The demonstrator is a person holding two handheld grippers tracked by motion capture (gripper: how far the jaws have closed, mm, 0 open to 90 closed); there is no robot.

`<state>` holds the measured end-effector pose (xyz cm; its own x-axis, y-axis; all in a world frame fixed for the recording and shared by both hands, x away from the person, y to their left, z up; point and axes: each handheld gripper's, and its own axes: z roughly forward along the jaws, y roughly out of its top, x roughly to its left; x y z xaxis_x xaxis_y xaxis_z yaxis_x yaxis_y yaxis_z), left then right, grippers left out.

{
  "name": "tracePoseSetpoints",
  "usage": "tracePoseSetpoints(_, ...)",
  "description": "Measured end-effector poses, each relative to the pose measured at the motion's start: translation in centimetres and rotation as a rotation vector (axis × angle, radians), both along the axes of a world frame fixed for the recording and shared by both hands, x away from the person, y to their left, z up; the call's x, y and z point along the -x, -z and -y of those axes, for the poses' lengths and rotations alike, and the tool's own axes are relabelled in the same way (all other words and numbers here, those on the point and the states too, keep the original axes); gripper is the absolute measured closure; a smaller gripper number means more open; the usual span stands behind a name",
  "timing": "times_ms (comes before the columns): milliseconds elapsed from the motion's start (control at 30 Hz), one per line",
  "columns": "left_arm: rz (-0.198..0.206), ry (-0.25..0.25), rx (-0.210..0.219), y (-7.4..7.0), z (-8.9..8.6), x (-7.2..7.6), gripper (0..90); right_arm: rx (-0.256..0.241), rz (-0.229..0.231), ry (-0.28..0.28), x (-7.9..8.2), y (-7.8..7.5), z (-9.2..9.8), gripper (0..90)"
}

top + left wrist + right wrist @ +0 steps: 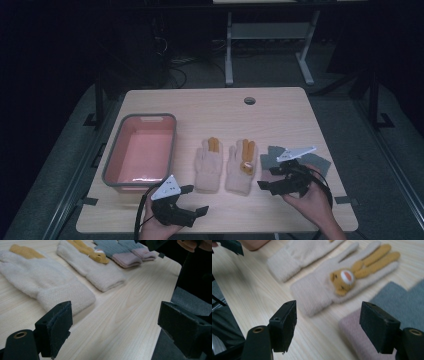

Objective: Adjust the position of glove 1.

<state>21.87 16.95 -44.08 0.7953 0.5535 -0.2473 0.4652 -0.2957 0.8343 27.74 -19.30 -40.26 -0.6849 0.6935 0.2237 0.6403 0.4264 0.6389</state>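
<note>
Two cream gloves with orange fingers lie palm-down side by side mid-table: a plain one [208,165] [42,282] [297,255] and one with a small bear face [241,167] [97,267] [324,290]. To their right lies a pair of grey gloves [320,162] [120,250] [397,297] with pink cuffs [127,259]. My left gripper [196,200] [120,327] hovers open near the front edge, just short of the plain glove's cuff. My right gripper [267,178] [332,325] is open over a grey glove's pink cuff, pointing at the bear glove. Neither holds anything.
A pink bin with a grey rim [146,116] stands empty at the table's left. A cable hole [249,100] sits near the far edge. Beyond the table stands a white desk frame [270,40] on a dark floor. A dark mat [190,302] lies off the table's near edge.
</note>
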Motion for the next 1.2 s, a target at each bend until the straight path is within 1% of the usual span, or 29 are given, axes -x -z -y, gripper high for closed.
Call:
tracePoseSetpoints(33,0.001,0.0,0.001,0.0,0.0,0.0,12.4,0.01,0.006,-0.012,-0.5,-0.4,-0.5,29.9)
tracePoseSetpoints(100,0.002,-0.001,0.0,-0.1,-0.1,0.0,12.4,0.013,0.003,-0.015,-0.7,-0.6,-0.7,29.9)
tracePoseSetpoints(133,0.003,0.0,-0.002,-0.1,-0.1,0.0,12.4,0.018,0.003,-0.029,-1.1,-0.9,-1.2,29.9)
tracePoseSetpoints(167,0.002,0.001,-0.002,-0.1,-0.1,0.0,12.4,0.018,0.003,-0.029,-1.1,-0.9,-1.2,29.9)
tracePoseSetpoints(200,0.004,0.002,-0.003,-0.1,-0.1,0.0,12.4,0.028,0.004,-0.042,-1.6,-1.2,-1.8,29.9)
tracePoseSetpoints(300,0.01,0.01,-0.008,-0.1,-0.1,0.0,12.4,0.036,0.005,-0.058,-2.1,-1.4,-2.3,29.9)
tracePoseSetpoints(333,0.009,0.012,-0.011,-0.1,0.0,0.0,12.5,0.053,0.011,-0.067,-2.5,-1.7,-2.8,29.9)
tracePoseSetpoints(433,0.004,0.011,-0.01,0.0,-0.1,0.0,12.5,0.061,0.012,-0.078,-3.0,-1.8,-3.2,29.9)
tracePoseSetpoints(467,-0.004,0.003,-0.001,0.0,0.0,0.1,12.5,0.073,0.004,-0.081,-3.5,-1.9,-3.6,29.9)
tracePoseSetpoints(567,-0.004,0.005,-0.008,0.0,-0.1,0.1,12.5,0.078,0.001,-0.086,-3.9,-1.8,-4.0,30.0)
tracePoseSetpoints(600,-0.004,0.006,-0.005,0.0,0.0,0.1,12.5,0.095,-0.005,-0.092,-4.4,-1.6,-4.5,30.1)
tracePoseSetpoints(633,-0.004,0.006,-0.005,0.0,0.0,0.1,12.5,0.095,-0.005,-0.092,-4.4,-1.6,-4.5,30.1)
tracePoseSetpoints(667,0.0,0.008,-0.006,0.0,0.0,0.1,12.5,0.114,-0.008,-0.099,-4.8,-1.4,-5.1,30.9)
tracePoseSetpoints(700,0.0,0.008,-0.006,0.0,0.0,0.1,12.5,0.114,-0.008,-0.099,-4.8,-1.4,-5.1,30.9)
tracePoseSetpoints(733,-0.001,0.01,-0.007,0.0,0.1,0.1,12.5,0.131,-0.023,-0.106,-5.3,-1.0,-5.6,34.1)
tracePoseSetpoints(767,-0.001,0.01,-0.009,0.0,0.1,0.1,12.5,0.136,-0.03,-0.111,-5.6,-0.8,-5.7,35.0)
tracePoseSetpoints(867,-0.007,0.011,-0.01,0.1,0.2,0.1,12.5,0.169,-0.062,-0.102,-6.5,0.1,-6.3,36.9)
tracePoseSetpoints(933,-0.003,0.014,-0.011,0.1,0.1,0.1,12.6,0.194,-0.073,-0.1,-7.0,0.8,-6.6,38.5)
tracePoseSetpoints(1000,0.0,0.013,-0.011,0.1,0.1,0.1,12.6,0.223,-0.077,-0.093,-7.4,1.4,-7.1,39.9)
tracePoseSetpoints(1033,0.0,0.013,-0.011,0.1,0.1,0.1,12.6,0.223,-0.077,-0.093,-7.4,1.4,-7.1,39.9)
tracePoseSetpoints(1067,0.0,0.014,-0.01,0.1,0.1,0.1,12.6,0.252,-0.084,-0.086,-7.7,1.8,-7.5,41.3)
tracePoseSetpoints(1100,0.0,0.014,-0.01,0.1,0.1,0.1,12.6,0.252,-0.084,-0.086,-7.7,1.8,-7.5,41.3)
tracePoseSetpoints(1133,-0.001,0.016,-0.01,0.1,0.1,0.1,12.5,0.276,-0.089,-0.074,-8.0,2.2,-7.8,43.8)
tracePoseSetpoints(1167,-0.001,0.016,-0.01,0.1,0.1,0.1,12.6,0.276,-0.089,-0.074,-8.0,2.2,-7.8,43.8)
tracePoseSetpoints(1200,0.001,0.016,-0.007,0.1,0.1,0.1,12.6,0.288,-0.088,-0.067,-8.1,2.4,-7.9,45.5)
